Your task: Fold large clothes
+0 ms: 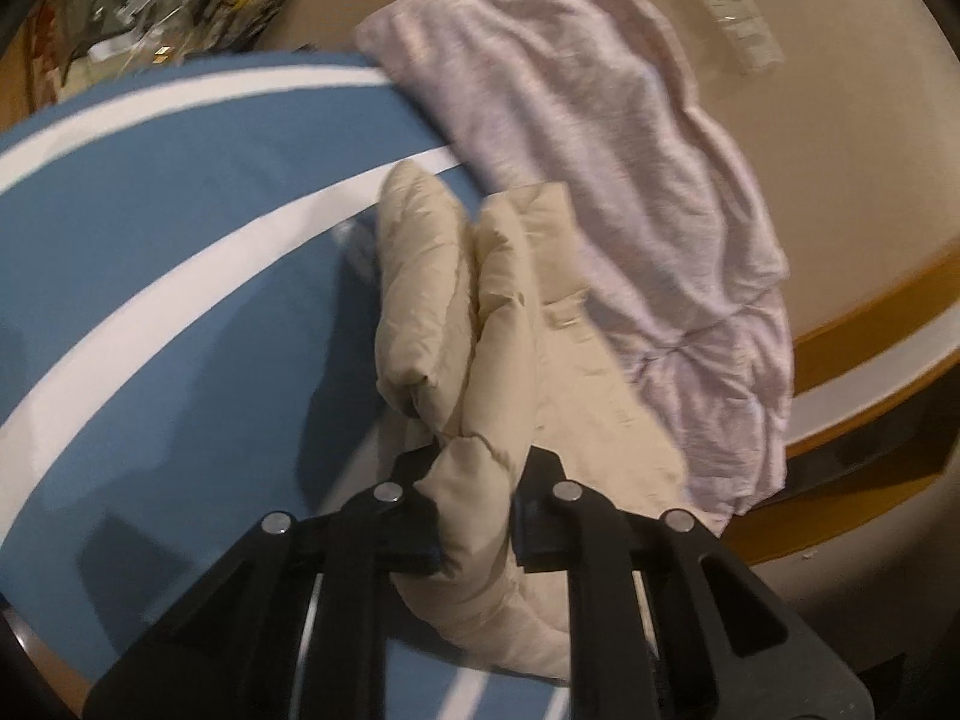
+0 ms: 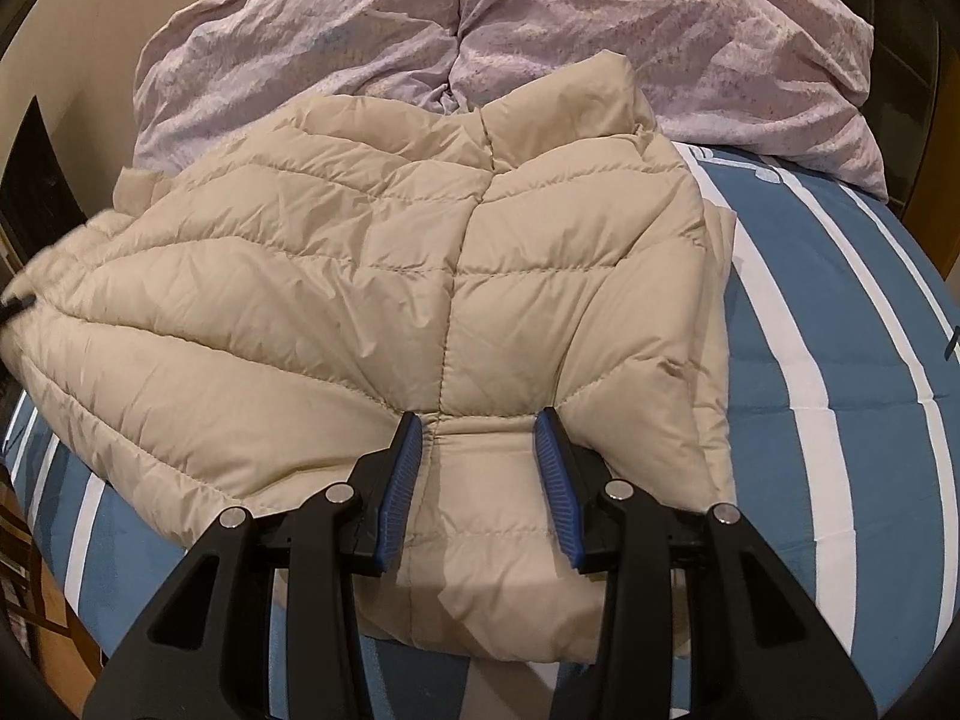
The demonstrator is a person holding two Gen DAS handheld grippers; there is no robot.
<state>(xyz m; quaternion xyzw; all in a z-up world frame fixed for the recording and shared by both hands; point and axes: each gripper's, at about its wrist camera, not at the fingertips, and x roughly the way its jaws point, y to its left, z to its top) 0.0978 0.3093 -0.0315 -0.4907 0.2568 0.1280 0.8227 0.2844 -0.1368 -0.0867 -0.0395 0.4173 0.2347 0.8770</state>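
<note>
Covering most of both views, a bed [image 2: 840,360] dressed in a blue sheet with broad white stripes carries everything else. A crumpled pale lilac duvet [image 2: 630,30] is bunched along its far end, against a beige wall. Just in front of the duvet, touching it, a cream quilted puffer jacket [image 2: 360,276] lies folded on the sheet, its stitched panels facing up. The right gripper [image 2: 483,480], black with blue ribbed pads, sits over the jacket's near edge; its jaws stand partly apart with a puffed panel between them, the pads touching the fabric on both sides. The left gripper [image 1: 477,510] has its jaws closed narrowly on a bunched fold of the jacket, which rises from the sheet.
</note>
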